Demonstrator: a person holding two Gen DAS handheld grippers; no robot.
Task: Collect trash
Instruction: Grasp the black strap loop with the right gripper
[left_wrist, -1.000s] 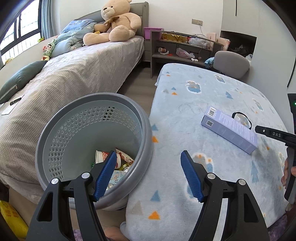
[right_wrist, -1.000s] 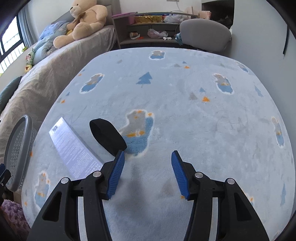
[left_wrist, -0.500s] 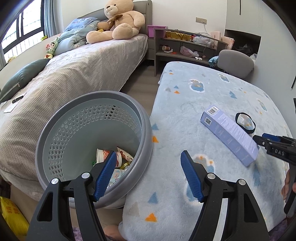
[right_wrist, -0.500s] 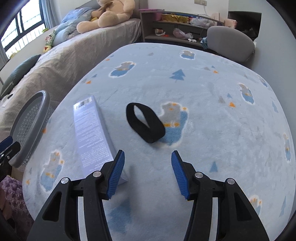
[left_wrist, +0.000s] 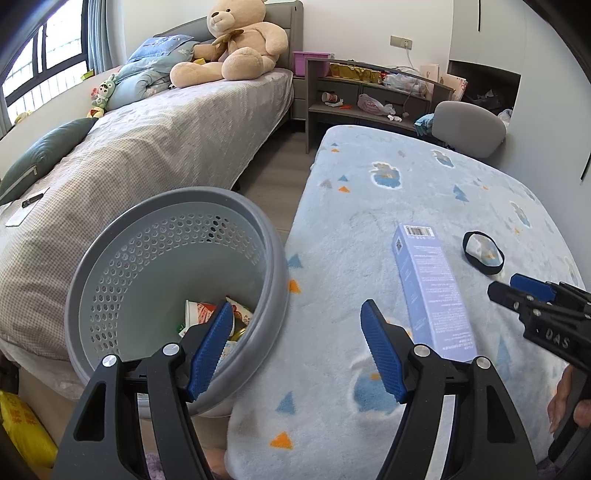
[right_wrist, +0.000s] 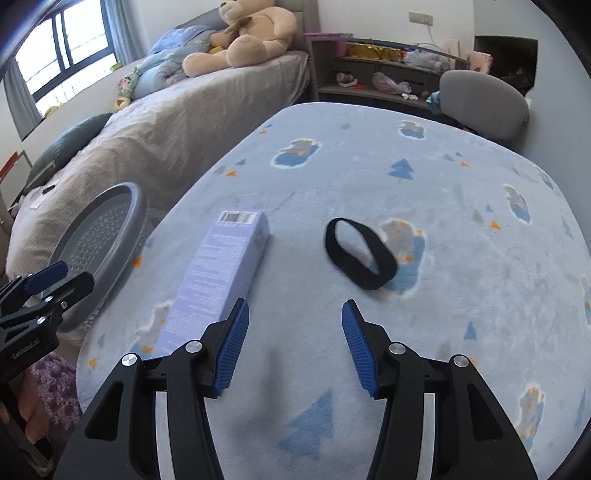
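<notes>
A long lilac carton (left_wrist: 430, 291) (right_wrist: 218, 273) lies flat on the blue fleece blanket (left_wrist: 369, 206), with a black elastic loop (left_wrist: 483, 253) (right_wrist: 360, 253) to its right. A grey perforated bin (left_wrist: 177, 295) (right_wrist: 99, 251) holding cups and wrappers stands at the blanket's left edge. My left gripper (left_wrist: 297, 345) is open and empty, straddling the bin's rim and the blanket. My right gripper (right_wrist: 293, 345) is open and empty, just short of the carton's near end; it also shows in the left wrist view (left_wrist: 532, 295).
A grey bed (left_wrist: 147, 147) with a teddy bear (left_wrist: 236, 44) lies left of the bin. A shelf unit (left_wrist: 369, 92) and a grey chair (left_wrist: 469, 127) stand beyond the blanket. A yellow bag (left_wrist: 22, 432) sits on the floor at lower left.
My right gripper has swung left and back, so the carton and black loop now lie straight ahead of it. My left gripper has drifted slightly; both stay open.
</notes>
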